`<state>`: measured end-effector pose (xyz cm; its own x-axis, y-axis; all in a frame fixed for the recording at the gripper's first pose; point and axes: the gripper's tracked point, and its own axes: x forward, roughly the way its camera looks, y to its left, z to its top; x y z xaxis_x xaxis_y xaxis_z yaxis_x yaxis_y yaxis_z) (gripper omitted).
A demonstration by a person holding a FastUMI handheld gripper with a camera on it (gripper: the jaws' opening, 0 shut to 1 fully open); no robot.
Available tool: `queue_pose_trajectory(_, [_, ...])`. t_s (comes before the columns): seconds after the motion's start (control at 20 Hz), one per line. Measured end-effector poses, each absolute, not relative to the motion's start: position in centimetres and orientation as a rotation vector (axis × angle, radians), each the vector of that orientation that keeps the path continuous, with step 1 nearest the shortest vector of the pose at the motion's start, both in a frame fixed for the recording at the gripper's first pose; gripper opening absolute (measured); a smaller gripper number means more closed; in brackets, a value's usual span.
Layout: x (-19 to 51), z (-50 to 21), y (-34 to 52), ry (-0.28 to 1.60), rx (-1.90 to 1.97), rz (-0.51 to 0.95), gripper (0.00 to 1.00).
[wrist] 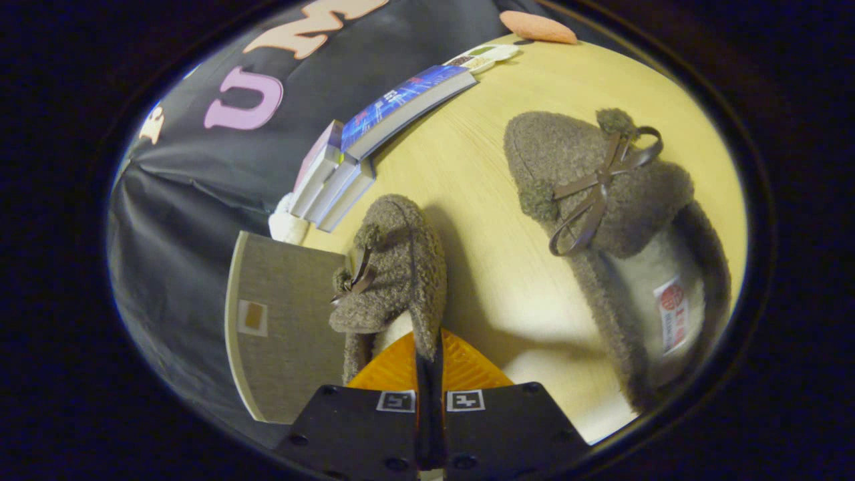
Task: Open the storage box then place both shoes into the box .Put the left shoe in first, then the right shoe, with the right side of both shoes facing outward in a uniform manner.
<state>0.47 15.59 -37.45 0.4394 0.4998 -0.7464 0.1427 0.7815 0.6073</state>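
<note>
Gripping one fuzzy shoe [394, 267] by its collar, claw [429, 357] pinched shut, beside the storage box [280, 334].

One shoe [394, 267] sat pinched between the fingers of the gripper [428, 351], above the table [494, 267]. The storage box [280, 334] lay just left of it, the second shoe [614, 220] lay right, and books [381, 133] lay beyond

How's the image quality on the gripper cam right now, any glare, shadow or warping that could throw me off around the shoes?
Gripper view: strong fisheye bending, the books and table edge curve; warm light, no harsh glare; the held shoe in the gripper casts a soft shadow toward the other shoe, whose heel end near the rim is slightly blurred; the storage box stays legible.
</note>
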Motion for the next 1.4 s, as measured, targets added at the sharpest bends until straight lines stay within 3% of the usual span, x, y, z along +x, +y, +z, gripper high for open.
queue_pose_trajectory(0.55, [0.3, -23.8, 18.5, 0.978, 0.834, 0.393, 0.03])
queue_pose_trajectory(0.85, [-1.6, -17.0, 26.0, 1.008, 0.834, 0.561, 0.03])
queue_pose_trajectory(1.05, [-2.9, -17.8, 31.9, 1.105, 0.762, 0.617, 0.03])
queue_pose_trajectory(1.4, [-4.0, -24.6, 37.5, 1.264, 0.591, 0.543, 0.03])
